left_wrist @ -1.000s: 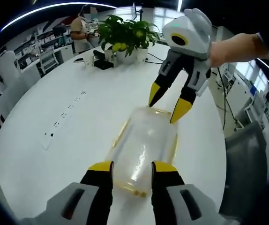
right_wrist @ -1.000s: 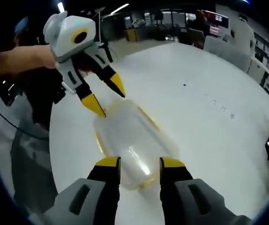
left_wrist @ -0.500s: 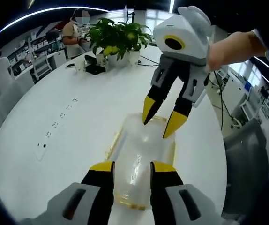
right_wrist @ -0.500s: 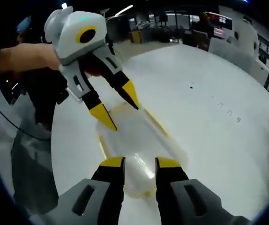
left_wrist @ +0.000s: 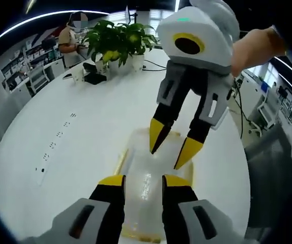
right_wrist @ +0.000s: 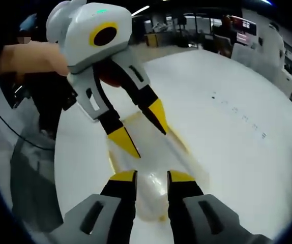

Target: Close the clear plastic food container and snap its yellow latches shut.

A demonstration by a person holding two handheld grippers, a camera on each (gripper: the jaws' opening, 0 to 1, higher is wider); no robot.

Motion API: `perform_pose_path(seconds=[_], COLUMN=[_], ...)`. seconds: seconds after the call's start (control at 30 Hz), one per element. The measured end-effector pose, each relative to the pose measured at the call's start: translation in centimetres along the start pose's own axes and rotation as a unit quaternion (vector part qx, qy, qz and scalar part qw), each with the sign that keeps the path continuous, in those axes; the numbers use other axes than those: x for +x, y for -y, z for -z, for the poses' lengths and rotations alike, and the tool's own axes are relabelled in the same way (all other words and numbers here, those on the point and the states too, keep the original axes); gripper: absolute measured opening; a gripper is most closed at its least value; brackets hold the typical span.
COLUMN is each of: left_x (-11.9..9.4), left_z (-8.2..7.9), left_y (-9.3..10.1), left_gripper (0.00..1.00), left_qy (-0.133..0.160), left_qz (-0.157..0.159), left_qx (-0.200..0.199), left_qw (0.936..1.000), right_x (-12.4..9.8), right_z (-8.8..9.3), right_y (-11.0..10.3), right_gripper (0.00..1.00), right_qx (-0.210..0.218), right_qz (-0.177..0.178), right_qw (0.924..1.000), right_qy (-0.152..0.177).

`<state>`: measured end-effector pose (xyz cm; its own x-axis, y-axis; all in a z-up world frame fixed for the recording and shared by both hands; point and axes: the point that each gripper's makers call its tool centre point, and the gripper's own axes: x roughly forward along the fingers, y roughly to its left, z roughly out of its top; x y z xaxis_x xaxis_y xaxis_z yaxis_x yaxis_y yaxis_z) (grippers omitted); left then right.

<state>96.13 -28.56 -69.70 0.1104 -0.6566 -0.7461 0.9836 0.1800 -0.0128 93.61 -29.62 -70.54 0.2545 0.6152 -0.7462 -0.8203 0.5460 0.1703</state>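
Lying mid-desk, nearer the person's edge, the clear container (left_wrist: pixel 153 190) looks light, thin-walled and slippery. Both grippers, left (left_wrist: pixel 142 179) and right (right_wrist: pixel 151 175), hover over it, jaws parted, holding nothing. Press the yellow latches (left_wrist: pixel 121 158) along its rim.

Left tool (left_wrist: pixel 142 184) — right tool (right_wrist: pixel 151 179) — jaws parted, tips facing.

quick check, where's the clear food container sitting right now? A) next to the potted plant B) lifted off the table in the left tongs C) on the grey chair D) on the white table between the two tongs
D: the clear container lies flat on the white table, with the left tongs at one end and the right tongs over the other, both open.
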Motion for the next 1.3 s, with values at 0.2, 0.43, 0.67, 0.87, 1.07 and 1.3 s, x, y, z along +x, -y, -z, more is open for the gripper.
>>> perform_pose_path(seconds=[0.2, 0.43, 0.67, 0.87, 1.07, 1.3], left_x=[0.2, 0.4, 0.6, 0.6, 0.7, 0.7], left_z=[0.0, 0.0, -0.2, -0.2, -0.2, -0.3], left_y=[0.0, -0.2, -0.5, -0.7, -0.9, -1.1], left_gripper=[0.2, 0.2, 0.22, 0.23, 0.24, 0.27], left_qy=[-0.002, -0.004, -0.007, -0.011, -0.014, -0.019], left_qz=[0.002, 0.003, 0.001, -0.002, 0.001, 0.011], left_qx=[0.007, 0.01, 0.014, 0.017, 0.026, 0.03], left_qw=[1.0, 0.9999, 0.9999, 0.9998, 0.9996, 0.9993], right_x=[0.3, 0.3, 0.4, 0.3, 0.4, 0.7], right_z=[-0.2, -0.2, -0.2, -0.1, 0.1, 0.4], right_y=[-0.5, -0.9, -1.5, -2.1, -2.5, -3.1], right_gripper=[0.19, 0.2, 0.22, 0.26, 0.29, 0.35], right_qx=[-0.026, -0.045, -0.051, -0.058, -0.093, -0.138], right_qz=[-0.001, -0.001, -0.008, -0.01, -0.003, 0.01], right_qw=[0.9997, 0.999, 0.9987, 0.9982, 0.9957, 0.9903], right_qy=[0.0, -0.003, 0.001, 0.004, 0.007, 0.006])
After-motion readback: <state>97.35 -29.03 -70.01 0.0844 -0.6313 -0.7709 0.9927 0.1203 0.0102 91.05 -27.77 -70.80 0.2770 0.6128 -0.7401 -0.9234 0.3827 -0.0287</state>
